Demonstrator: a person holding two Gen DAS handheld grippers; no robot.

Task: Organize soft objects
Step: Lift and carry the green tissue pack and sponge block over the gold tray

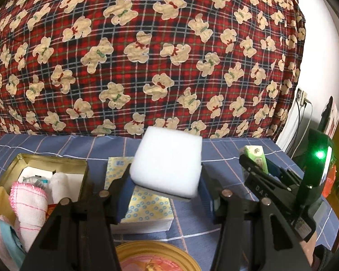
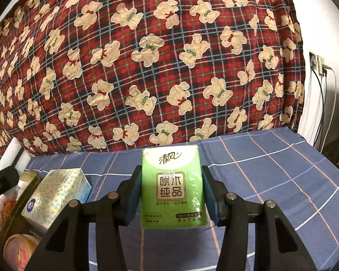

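Left hand-held gripper (image 1: 166,194) clamped on white foam block (image 1: 167,162), right hand-held gripper (image 2: 170,194) clamped on green tissue pack (image 2: 172,187), both above blue checked surface (image 2: 271,169).

White foam block (image 1: 167,162), chunky cube, clamped between my left pads, hanging above patterned tissue box (image 1: 144,205). Green tissue pack (image 2: 172,187) upright, label facing me, pinched at both sides on my right. Gold tin (image 1: 83,169) far left already stuffed with rolled pink-white cloths (image 1: 29,203).
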